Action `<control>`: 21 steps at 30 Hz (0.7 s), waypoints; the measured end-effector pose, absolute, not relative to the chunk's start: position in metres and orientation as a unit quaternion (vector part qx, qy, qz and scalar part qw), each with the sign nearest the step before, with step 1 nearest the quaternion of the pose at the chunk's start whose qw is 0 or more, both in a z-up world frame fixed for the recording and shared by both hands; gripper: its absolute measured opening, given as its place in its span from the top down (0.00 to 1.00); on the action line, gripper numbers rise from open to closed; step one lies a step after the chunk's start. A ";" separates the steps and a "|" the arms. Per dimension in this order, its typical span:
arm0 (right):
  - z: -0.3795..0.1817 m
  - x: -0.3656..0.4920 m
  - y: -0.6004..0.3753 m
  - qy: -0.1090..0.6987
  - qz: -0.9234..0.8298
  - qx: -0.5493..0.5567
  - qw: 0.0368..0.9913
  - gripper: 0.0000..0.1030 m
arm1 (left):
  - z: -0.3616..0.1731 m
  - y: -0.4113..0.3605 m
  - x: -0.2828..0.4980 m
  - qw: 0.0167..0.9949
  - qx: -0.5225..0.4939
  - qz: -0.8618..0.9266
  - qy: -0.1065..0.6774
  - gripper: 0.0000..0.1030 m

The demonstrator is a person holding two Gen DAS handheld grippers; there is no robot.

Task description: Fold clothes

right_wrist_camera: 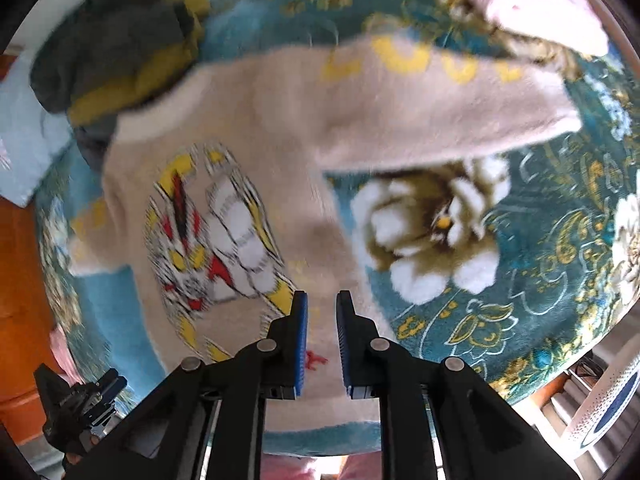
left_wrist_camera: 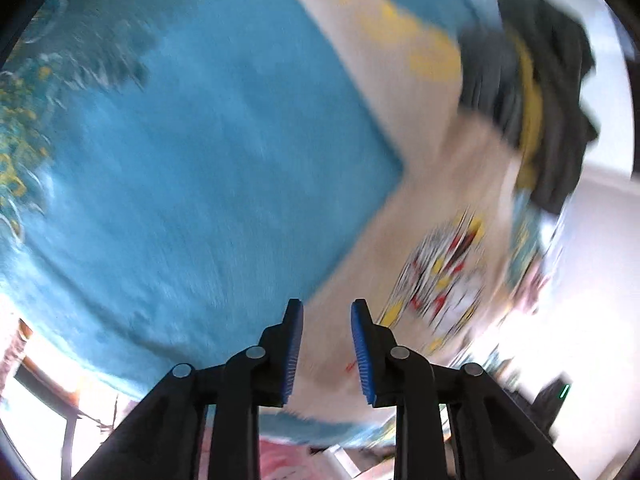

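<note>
both grippers, left (left_wrist_camera: 327,354) and right (right_wrist_camera: 321,346), hover released, nothing gripped. beige fuzzy sweater with cartoon print (right_wrist_camera: 256,152) lies spread on teal floral blanket (right_wrist_camera: 540,240). fold not started; next: grab a sleeve.
</note>
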State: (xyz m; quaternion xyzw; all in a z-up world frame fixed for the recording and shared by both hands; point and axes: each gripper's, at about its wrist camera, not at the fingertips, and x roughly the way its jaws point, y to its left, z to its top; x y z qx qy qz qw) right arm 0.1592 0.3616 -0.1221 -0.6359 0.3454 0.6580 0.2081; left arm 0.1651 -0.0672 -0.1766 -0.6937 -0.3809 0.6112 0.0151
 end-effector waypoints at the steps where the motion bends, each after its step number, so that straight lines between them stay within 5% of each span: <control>1: -0.110 0.169 0.336 0.344 0.664 -0.629 0.212 0.83 | -0.178 -0.085 0.160 0.006 -0.679 0.615 -0.399 0.67; 4: -0.071 0.190 0.325 0.340 0.682 -0.610 0.217 0.72 | -0.175 -0.147 0.148 -0.025 -0.637 0.621 -0.457 0.53; 10: -0.016 0.181 0.319 0.316 0.707 -0.591 0.226 0.38 | -0.204 -0.197 0.100 -0.087 -0.576 0.598 -0.551 0.48; 20: 0.011 0.111 0.324 0.257 0.698 -0.620 0.249 0.25 | -0.225 -0.230 0.040 -0.097 -0.588 0.598 -0.536 0.38; 21: 0.011 0.104 0.324 0.253 0.700 -0.620 0.248 0.18 | -0.230 -0.229 0.033 -0.100 -0.593 0.597 -0.531 0.38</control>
